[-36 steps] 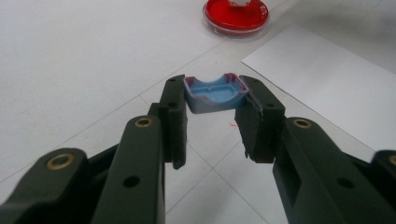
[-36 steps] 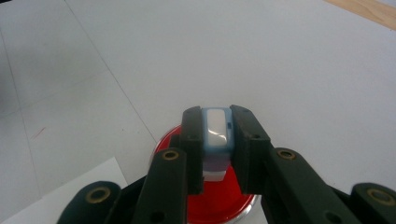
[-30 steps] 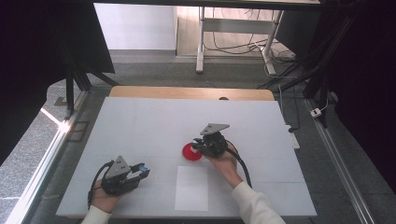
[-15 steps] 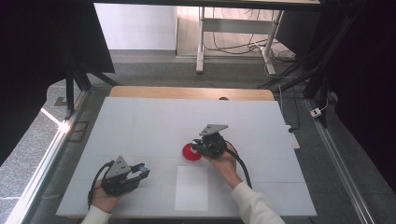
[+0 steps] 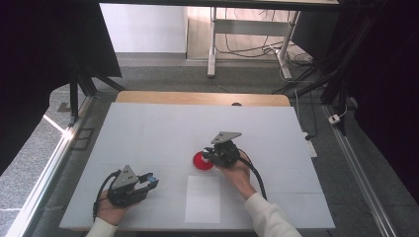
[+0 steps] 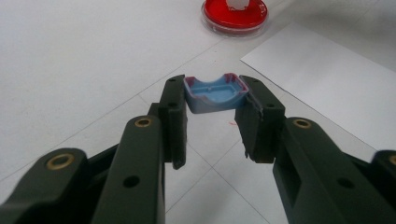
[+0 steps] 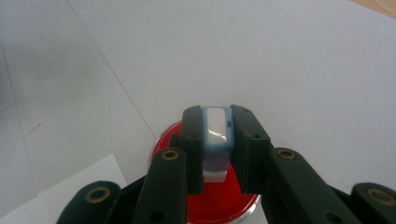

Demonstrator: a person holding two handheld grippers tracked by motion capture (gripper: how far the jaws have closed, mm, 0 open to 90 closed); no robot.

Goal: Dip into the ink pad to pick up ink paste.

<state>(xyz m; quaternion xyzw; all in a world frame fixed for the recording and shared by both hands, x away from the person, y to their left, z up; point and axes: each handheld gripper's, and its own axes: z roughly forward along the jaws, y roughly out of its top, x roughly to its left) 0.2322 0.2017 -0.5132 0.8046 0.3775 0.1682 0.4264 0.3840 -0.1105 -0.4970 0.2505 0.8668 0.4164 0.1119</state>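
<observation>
Nearby, white paper sheet [image 5: 202, 198] lies just beside red dish [image 5: 201, 161].

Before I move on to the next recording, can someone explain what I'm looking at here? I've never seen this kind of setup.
There is no robot: a person at a table holds a hand-held two-jaw tool in each hand. The high view looks down from above the person's side. The other two views come from cameras riding on the tools, looking along their black jaws. On the table lie a red dish and a white sheet. The left tool is shut on a small blue tray-like piece, away from the dish. The right tool is shut on a small blue-and-white block over the dish.
</observation>
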